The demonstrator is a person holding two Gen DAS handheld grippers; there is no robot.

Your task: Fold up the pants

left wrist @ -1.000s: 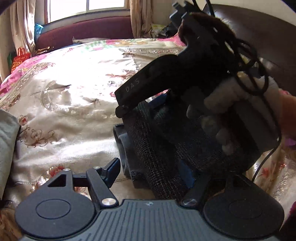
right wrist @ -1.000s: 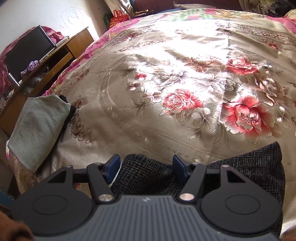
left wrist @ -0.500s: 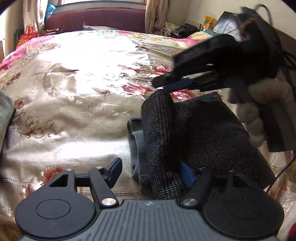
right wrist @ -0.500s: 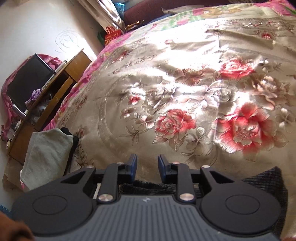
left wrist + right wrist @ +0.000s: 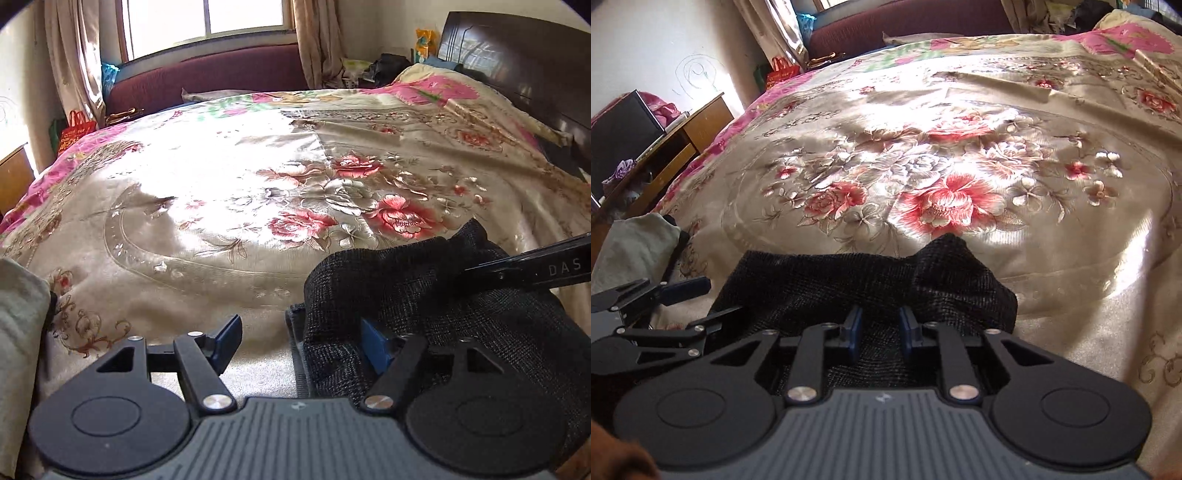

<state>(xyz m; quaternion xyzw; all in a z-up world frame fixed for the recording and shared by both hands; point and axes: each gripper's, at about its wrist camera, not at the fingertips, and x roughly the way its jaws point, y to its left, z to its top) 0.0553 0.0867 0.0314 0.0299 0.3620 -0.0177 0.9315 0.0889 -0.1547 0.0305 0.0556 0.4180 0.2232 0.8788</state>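
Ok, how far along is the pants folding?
Done: the pants lie in a folded dark bundle on the bed. In hand: left gripper open at the bundle's edge, right gripper nearly closed over its top. Left: the far edge is humped and uneven, so flattening, maybe one more fold.
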